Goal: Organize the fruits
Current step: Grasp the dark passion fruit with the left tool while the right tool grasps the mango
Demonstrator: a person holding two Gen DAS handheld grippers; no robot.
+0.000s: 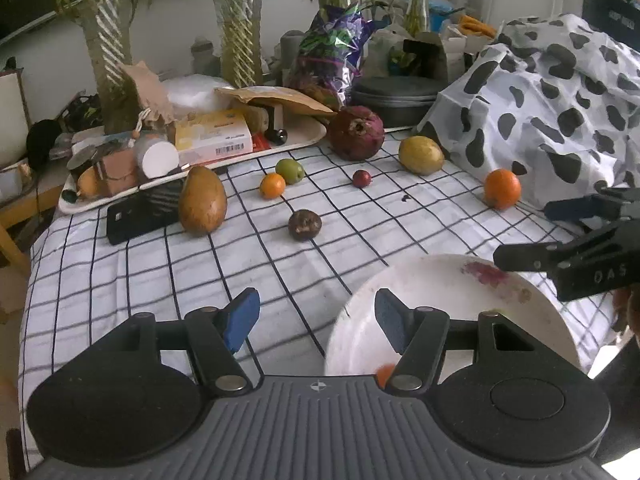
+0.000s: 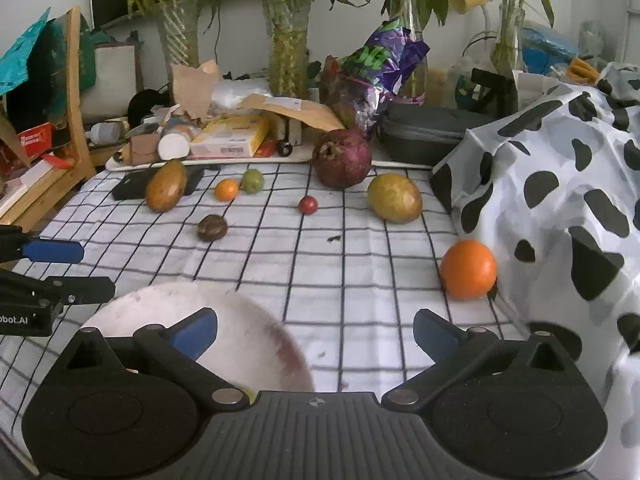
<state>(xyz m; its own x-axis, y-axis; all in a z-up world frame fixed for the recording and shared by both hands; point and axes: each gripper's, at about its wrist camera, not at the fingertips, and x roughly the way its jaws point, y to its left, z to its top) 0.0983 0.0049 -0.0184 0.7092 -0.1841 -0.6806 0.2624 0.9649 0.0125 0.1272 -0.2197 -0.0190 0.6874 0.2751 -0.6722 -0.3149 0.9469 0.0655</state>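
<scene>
Fruits are scattered beyond the white bowl [image 1: 452,280], the orange [image 2: 468,269] nearest on its right, the mango [image 1: 202,199] far left. Both the left gripper [image 1: 316,320] and right gripper [image 2: 316,334] are held over the bowl, jaws wide and empty, likely ready for collecting.

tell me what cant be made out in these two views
- What lies in the bowl: in both views a hand-held gripper body hides its near part; only an orange scrap shows in the left wrist view and a green one in the right wrist view.
- What the spotted cloth covers: hidden in both views.
- The dark speck on the tablecloth: too small to identify.
- The tray clutter: partly hidden under brown paper.
</scene>
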